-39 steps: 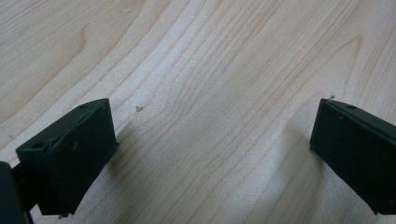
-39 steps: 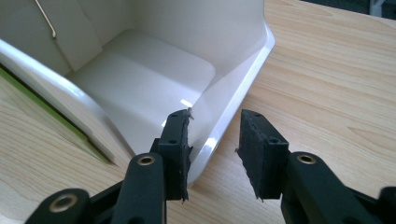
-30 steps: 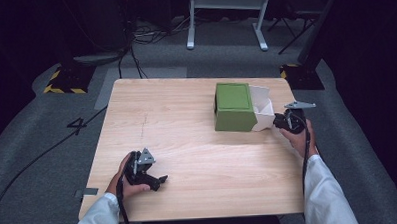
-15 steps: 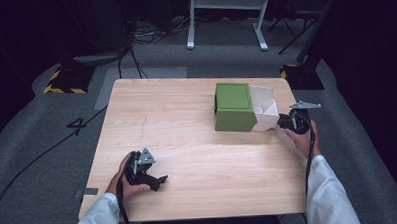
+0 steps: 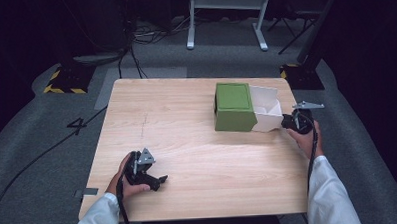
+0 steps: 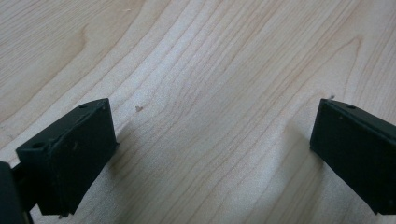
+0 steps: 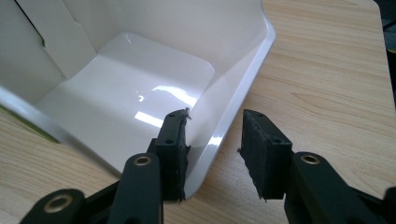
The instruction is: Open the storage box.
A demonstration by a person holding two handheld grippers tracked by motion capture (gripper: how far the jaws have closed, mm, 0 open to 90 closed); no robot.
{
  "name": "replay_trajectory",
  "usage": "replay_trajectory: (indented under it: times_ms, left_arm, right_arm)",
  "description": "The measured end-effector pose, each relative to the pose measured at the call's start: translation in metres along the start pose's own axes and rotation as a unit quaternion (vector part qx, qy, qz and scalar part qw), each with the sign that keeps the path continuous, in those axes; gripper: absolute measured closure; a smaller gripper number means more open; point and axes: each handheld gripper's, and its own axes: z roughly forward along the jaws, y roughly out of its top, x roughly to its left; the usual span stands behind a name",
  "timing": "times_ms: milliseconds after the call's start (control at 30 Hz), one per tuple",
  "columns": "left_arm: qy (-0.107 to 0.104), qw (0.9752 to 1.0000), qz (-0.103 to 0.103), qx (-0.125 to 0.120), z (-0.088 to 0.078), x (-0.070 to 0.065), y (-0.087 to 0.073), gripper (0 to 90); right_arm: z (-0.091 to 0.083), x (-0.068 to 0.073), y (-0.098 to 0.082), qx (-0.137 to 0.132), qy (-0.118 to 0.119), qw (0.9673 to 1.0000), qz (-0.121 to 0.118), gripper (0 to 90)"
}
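Note:
A green box lies at the back right of the wooden table. A glossy white tray sticks out of its right side, empty inside. My right gripper is at the tray's right corner. It is open, with one jaw over the tray's inside and the other outside above the wood, so the tray's wall runs between them. My left gripper rests near the table's front left, open, with bare wood between its jaws.
The table's right edge is close behind my right hand. On the grey floor beyond the table are cables, a white metal frame, a yellow-and-black striped base and a dark base.
My right gripper has shifted slightly to the right, and the white tray sticks out of the green box a little more. The left gripper has stayed put.

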Motion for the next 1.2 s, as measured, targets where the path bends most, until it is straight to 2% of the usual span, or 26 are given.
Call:
replay_trajectory:
  times_ms: [267,433,467,500,733,833,1100,1200]
  left_arm:
    - [0.000,1.0000,0.000,0.000,0.000,0.000,0.000,0.5]
    - [0.000,1.0000,0.000,0.000,0.000,0.000,0.000,0.5]
    - [0.000,1.0000,0.000,0.000,0.000,0.000,0.000,0.5]
    - [0.000,1.0000,0.000,0.000,0.000,0.000,0.000,0.5]
    - [0.000,1.0000,0.000,0.000,0.000,0.000,0.000,0.5]
    - [0.000,1.0000,0.000,0.000,0.000,0.000,0.000,0.5]
    - [0.000,1.0000,0.000,0.000,0.000,0.000,0.000,0.5]
    - [0.000,1.0000,0.000,0.000,0.000,0.000,0.000,0.5]
  right_arm:
    - [-0.001,-0.002,-0.001,0.000,-0.003,1.0000,0.001,60.2]
    - [-0.002,-0.004,-0.001,-0.002,-0.005,1.0000,0.002,56.2]
    - [-0.003,-0.004,0.000,-0.003,-0.006,1.0000,0.003,51.4]
    - [-0.003,-0.004,0.000,-0.003,-0.006,1.0000,0.003,51.4]
    - [-0.018,-0.006,0.003,-0.017,-0.015,0.9997,-0.003,42.7]
    - [-0.023,-0.006,0.005,-0.025,-0.012,0.9996,-0.003,42.5]
    - [-0.037,-0.003,0.008,-0.029,-0.028,0.9990,-0.018,37.7]
    - [-0.046,-0.003,0.008,-0.034,-0.020,0.9991,-0.017,35.7]
